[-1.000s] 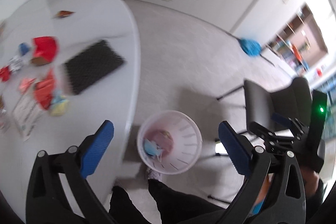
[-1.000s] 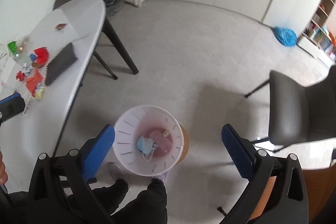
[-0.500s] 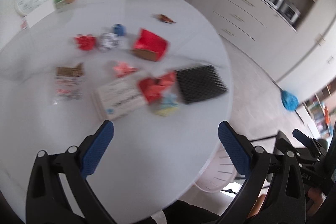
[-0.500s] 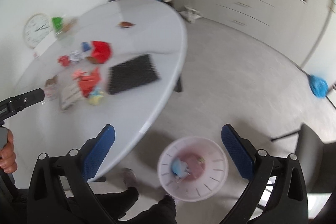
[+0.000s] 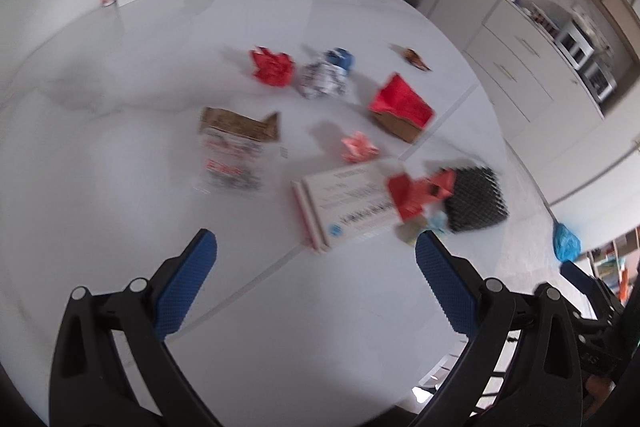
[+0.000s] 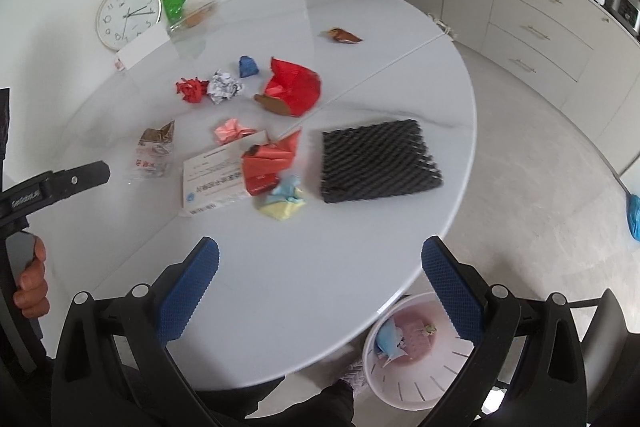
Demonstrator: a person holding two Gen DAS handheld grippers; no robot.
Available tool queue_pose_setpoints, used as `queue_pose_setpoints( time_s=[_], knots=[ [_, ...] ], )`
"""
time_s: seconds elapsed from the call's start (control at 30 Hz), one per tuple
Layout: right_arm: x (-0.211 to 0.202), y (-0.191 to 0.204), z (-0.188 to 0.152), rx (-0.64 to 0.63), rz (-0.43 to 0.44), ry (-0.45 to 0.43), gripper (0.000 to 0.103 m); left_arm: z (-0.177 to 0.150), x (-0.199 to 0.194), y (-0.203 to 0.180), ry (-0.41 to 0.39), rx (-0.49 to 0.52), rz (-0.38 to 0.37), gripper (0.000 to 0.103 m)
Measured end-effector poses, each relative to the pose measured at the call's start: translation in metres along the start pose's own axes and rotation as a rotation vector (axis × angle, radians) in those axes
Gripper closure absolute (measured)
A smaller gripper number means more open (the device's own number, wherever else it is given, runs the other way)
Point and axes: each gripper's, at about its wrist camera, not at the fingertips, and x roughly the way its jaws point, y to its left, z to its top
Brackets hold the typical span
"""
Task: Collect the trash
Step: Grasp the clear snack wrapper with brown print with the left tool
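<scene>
Trash lies scattered on the round white table: a crumpled red paper, a grey-white wad, a blue wad, a red-and-brown carton, a pink wad, a clear wrapper, a white box, red paper, and a yellow-blue wad. My left gripper is open and empty above the table's near side. My right gripper is open and empty over the table's front edge. The white bin stands on the floor below it.
A black mesh mat lies on the table's right side. A brown scrap lies far back. A wall clock, a white card and a green bag stand at the back. Chairs stand behind the table and at the right.
Both grippers have swung up from over the bin on the floor to face the table top. Both stayed open and empty.
</scene>
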Motion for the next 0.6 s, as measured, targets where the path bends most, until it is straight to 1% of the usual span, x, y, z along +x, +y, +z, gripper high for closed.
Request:
queue_pose_setpoints(
  time_s=[0.13, 0.2, 0.3, 0.33, 0.43, 0.5, 0.6],
  knots=[
    [0.009, 0.01, 0.009, 0.006, -0.001, 0.014, 0.002, 0.015, 0.019, 0.02, 0.007, -0.004, 0.049, 0.008],
    [0.015, 0.015, 0.015, 0.014, 0.002, 0.019, 0.002, 0.024, 0.034, 0.031, 0.023, -0.021, 0.071, 0.008],
    [0.025, 0.022, 0.024, 0.014, 0.005, 0.035, 0.002, 0.041, 0.054, 0.048, 0.055, -0.09, 0.088, 0.008],
    [0.029, 0.025, 0.028, 0.009, 0.004, 0.042, 0.002, 0.046, 0.059, 0.053, 0.069, -0.122, 0.088, 0.008],
    [0.04, 0.032, 0.037, -0.001, 0.01, 0.052, 0.002, 0.065, 0.076, 0.071, 0.12, -0.278, 0.11, 0.008],
    [0.046, 0.035, 0.044, -0.006, 0.018, 0.056, 0.002, 0.071, 0.083, 0.078, 0.138, -0.369, 0.117, 0.008],
    [0.057, 0.037, 0.054, -0.02, 0.028, 0.063, 0.002, 0.079, 0.101, 0.089, 0.179, -0.551, 0.117, 0.008]
  ],
)
